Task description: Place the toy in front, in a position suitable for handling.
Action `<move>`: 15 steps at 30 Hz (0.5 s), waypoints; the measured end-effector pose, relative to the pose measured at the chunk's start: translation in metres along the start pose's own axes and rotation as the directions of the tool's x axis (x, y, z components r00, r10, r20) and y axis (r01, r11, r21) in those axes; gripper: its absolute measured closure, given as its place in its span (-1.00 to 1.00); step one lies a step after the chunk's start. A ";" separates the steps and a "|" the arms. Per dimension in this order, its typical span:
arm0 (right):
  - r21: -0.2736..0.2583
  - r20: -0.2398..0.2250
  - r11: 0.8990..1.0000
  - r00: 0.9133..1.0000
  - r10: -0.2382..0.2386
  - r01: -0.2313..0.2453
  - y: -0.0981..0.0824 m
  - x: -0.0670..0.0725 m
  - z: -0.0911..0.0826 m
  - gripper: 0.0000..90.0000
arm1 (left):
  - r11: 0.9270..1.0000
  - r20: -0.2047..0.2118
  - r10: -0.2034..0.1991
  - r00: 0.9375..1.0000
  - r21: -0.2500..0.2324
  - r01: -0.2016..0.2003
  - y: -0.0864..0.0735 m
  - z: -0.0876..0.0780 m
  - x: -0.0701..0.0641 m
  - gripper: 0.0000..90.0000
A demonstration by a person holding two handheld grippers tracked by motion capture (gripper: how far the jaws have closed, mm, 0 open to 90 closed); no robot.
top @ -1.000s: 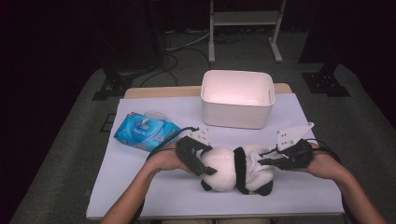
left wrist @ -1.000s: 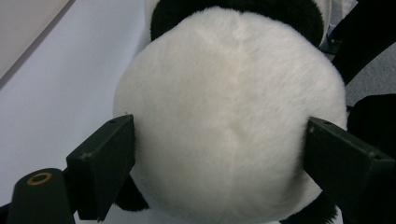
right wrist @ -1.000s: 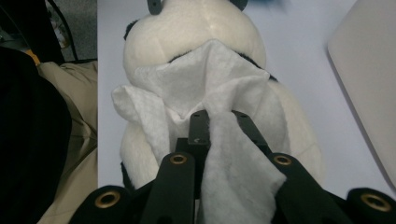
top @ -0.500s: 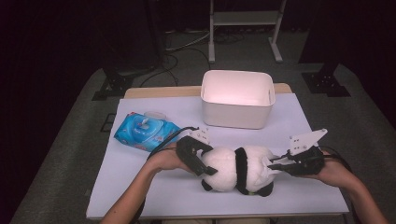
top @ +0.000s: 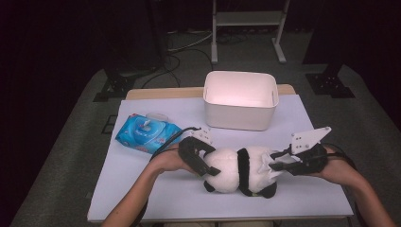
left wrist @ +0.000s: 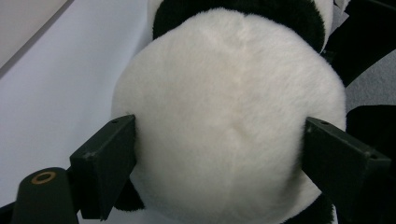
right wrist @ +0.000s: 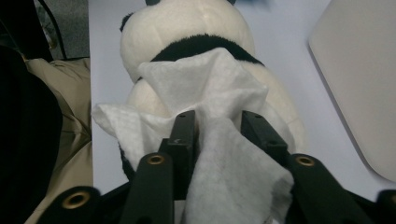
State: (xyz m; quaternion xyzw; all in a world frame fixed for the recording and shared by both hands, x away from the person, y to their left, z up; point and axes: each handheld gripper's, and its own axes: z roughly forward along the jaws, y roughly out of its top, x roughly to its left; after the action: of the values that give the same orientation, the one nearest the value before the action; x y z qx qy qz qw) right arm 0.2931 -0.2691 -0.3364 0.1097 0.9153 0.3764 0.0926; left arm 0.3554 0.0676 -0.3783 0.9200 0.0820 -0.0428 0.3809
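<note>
High view shows a white table (top: 142, 189) with the person's forearms coming in from six o'clock. Nearest that edge lies a plush panda (top: 239, 170) on its side, head toward nine o'clock, black legs toward three.

At the panda's nine o'clock the left gripper (top: 204, 163) grips the white head. Left gripper view has both black jaws spread wide and pressed into the fur of the panda (left wrist: 229, 121), one on either flank of the round head, denting the plush.

At the panda's three o'clock the right gripper (top: 279, 163) meets its rear end. Right gripper view shows a white wet wipe (right wrist: 219, 140) draped over the panda's back (right wrist: 187, 28), with a fold of it running down between the two jaws. Those jaws have just been opening; they stand partly apart, the left pad touches the cloth, and a sliver of gap shows along the right one, so the wipe lies loosely between them and is not pinched.

Farther off, at ten o'clock from the panda, a blue pack of wipes (top: 144, 134) lies flat, its white lid up. At twelve o'clock, well apart, stands a white plastic bin (top: 240, 116) near the table's far edge.
</note>
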 end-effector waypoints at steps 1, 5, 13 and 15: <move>-0.002 -0.003 1.000 1.000 -0.010 0.010 0.002 0.000 0.000 0.39 | 1.000 0.000 0.005 1.000 0.002 -0.005 0.001 0.000 0.000 -0.69; 0.002 0.006 0.999 0.999 -0.036 0.036 0.006 0.002 -0.001 0.26 | 1.000 -0.001 0.011 1.000 0.007 -0.011 0.002 0.000 -0.001 -0.70; 0.043 0.006 0.998 0.999 -0.040 0.040 0.007 0.000 -0.002 0.21 | 1.000 -0.001 0.014 1.000 0.011 -0.014 0.003 0.000 -0.002 -0.70; 0.058 -0.004 0.998 0.999 -0.036 0.036 0.005 -0.001 0.002 0.31 | 1.000 -0.003 0.020 1.000 0.010 -0.020 0.004 0.000 -0.002 -0.70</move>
State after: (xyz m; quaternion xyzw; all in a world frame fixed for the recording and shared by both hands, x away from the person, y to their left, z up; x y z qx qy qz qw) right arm 0.2950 -0.2646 -0.3341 0.0955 0.9278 0.3479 0.0949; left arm 0.3536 0.0648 -0.3754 0.9227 0.0732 -0.0381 0.3765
